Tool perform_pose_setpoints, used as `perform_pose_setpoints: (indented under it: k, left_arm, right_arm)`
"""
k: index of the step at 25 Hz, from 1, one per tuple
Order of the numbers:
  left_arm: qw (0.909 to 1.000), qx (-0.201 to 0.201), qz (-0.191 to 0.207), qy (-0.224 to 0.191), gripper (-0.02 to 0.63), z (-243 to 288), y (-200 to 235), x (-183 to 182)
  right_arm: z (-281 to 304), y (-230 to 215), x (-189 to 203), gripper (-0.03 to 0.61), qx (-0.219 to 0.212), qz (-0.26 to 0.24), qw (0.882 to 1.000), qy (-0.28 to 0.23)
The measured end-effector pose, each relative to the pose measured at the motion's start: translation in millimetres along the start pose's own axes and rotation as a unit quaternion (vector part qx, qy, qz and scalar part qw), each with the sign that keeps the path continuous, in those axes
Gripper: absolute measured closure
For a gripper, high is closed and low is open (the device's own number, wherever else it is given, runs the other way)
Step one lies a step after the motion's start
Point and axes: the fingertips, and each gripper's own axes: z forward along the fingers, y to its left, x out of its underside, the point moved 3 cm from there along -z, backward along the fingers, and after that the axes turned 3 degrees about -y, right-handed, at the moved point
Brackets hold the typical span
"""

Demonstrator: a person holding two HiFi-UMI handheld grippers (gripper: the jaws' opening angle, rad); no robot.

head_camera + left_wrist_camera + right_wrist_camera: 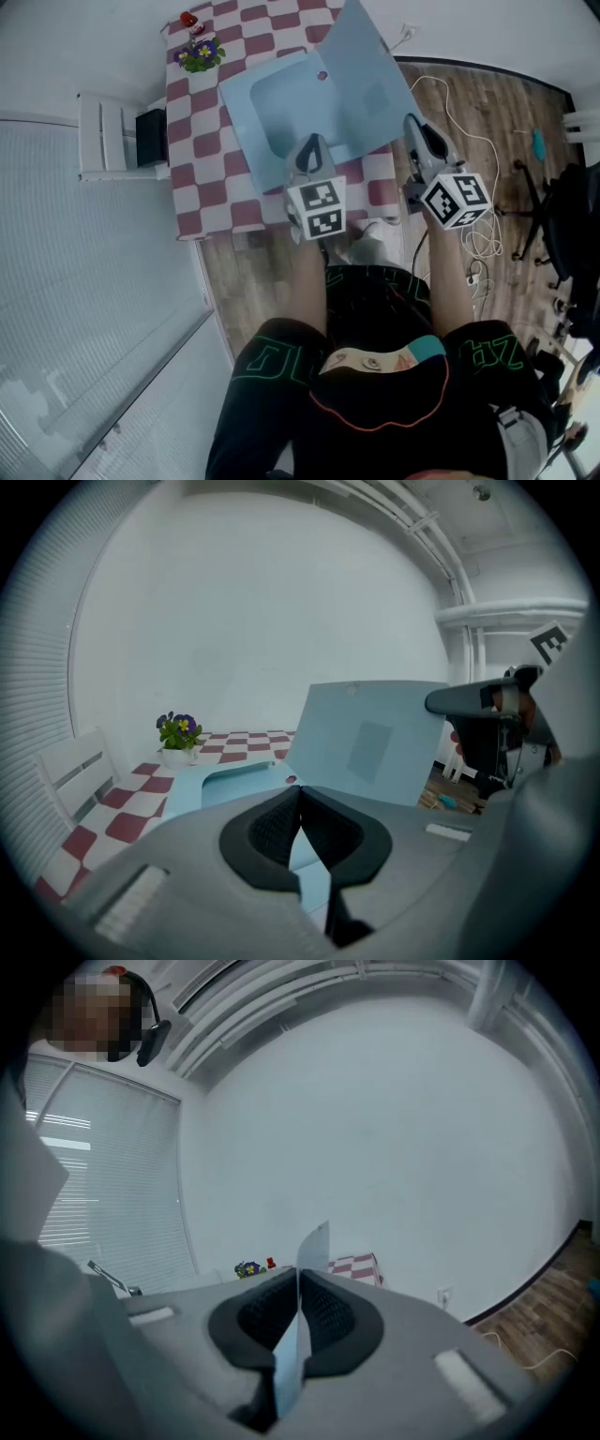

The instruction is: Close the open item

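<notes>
A light-blue flat case lies open on the checkered table. Its base has a shallow hollow, and its lid stands tilted up at the right. My right gripper is shut on the lid's near edge, which runs as a thin blue sheet between the pads. My left gripper hovers at the base's near edge with its tips together. The blue surface shows below the pads, with nothing clearly gripped.
A potted purple flower and a small red object stand at the table's far end. A white bench sits left of the table. Cables lie on the wood floor to the right.
</notes>
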Motion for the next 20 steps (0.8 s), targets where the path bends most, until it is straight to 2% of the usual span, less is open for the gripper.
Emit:
perform_pose_setpoints:
  k: [8, 14, 20]
  left_arm:
    - [0.9982, -0.056, -0.019, 0.002, 0.606, -26, 67, 9]
    - [0.9969, -0.074, -0.024, -0.002, 0.606, -40, 91, 10]
    - [0.9943, -0.1, -0.035, 0.0, 0.606, -60, 118, 20]
  right_arm:
    - [31, 64, -5, 0.569, -0.067, -0.037, 0.997, -0.005]
    - [44, 108, 3, 0.568, -0.111, -0.083, 0.99, 0.01]
    - [58, 153, 25, 0.568, -0.163, -0.108, 0.98, 0.037]
